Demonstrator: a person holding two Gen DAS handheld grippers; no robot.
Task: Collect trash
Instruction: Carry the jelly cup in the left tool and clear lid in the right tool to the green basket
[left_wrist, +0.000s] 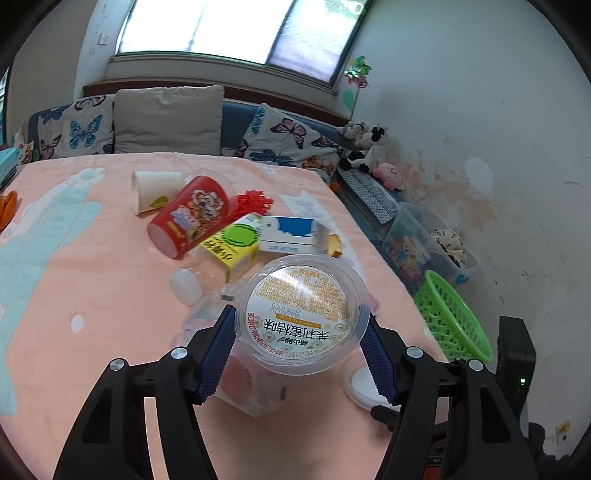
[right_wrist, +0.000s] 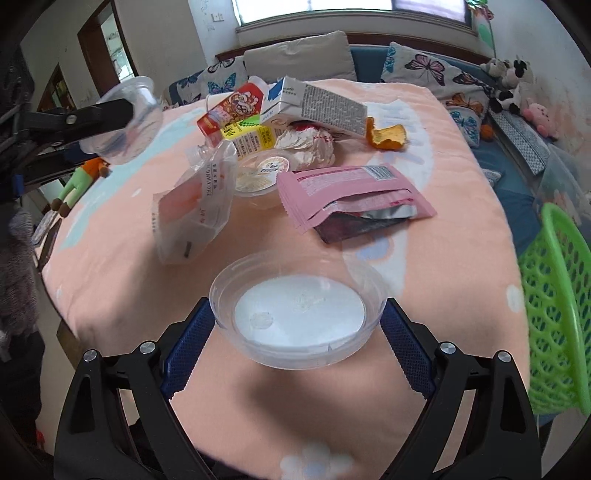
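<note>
Above the tabletop's near edge, left claw (left_wrist: 299, 350) grips a clear labelled cup (left_wrist: 299, 314); right claw (right_wrist: 299, 328) brackets a clear lid (right_wrist: 299, 314), contact unclear. Thin plastic may slip before reaching the green basket (right_wrist: 557, 314).

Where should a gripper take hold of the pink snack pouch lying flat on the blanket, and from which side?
Take the pink pouch by its torn-open edge, where the silver lining gapes and lifts off the blanket. Come in low from the green basket side: that flank looks free, while the tissue wad and small tub crowd the far side.
</note>
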